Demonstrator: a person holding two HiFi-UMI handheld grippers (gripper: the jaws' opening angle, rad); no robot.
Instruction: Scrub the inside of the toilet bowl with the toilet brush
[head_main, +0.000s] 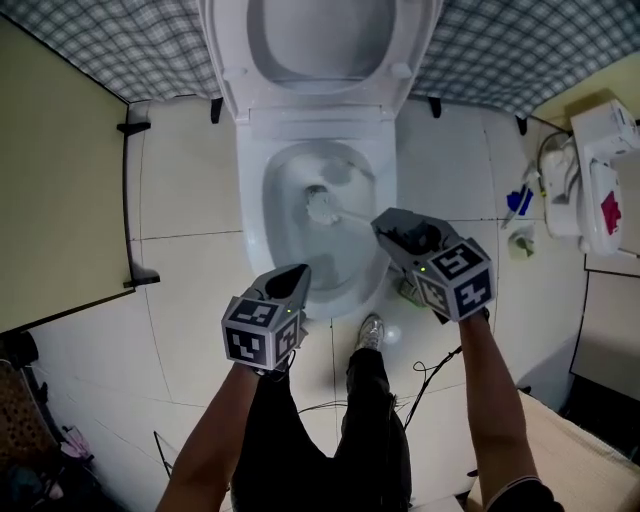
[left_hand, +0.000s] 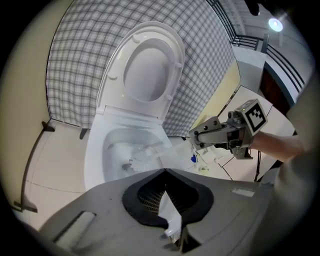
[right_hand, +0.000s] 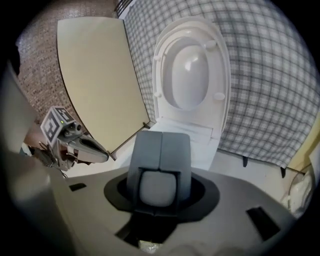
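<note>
Bristles of the toilet brush (head_main: 322, 205) sit low inside the toilet bowl (head_main: 250, 210), at about ten o'clock from the right gripper (head_main: 385, 228) in the head view. That gripper is clenched on the outer end of the pale handle, over the bowl's rim at four o'clock. The brush's long axis runs from ten to four, with the head pointing to ten o'clock and down into the bowl. The left gripper (head_main: 295, 278) hangs at the bowl's six o'clock edge, its jaws closed together, apart from the brush.
</note>
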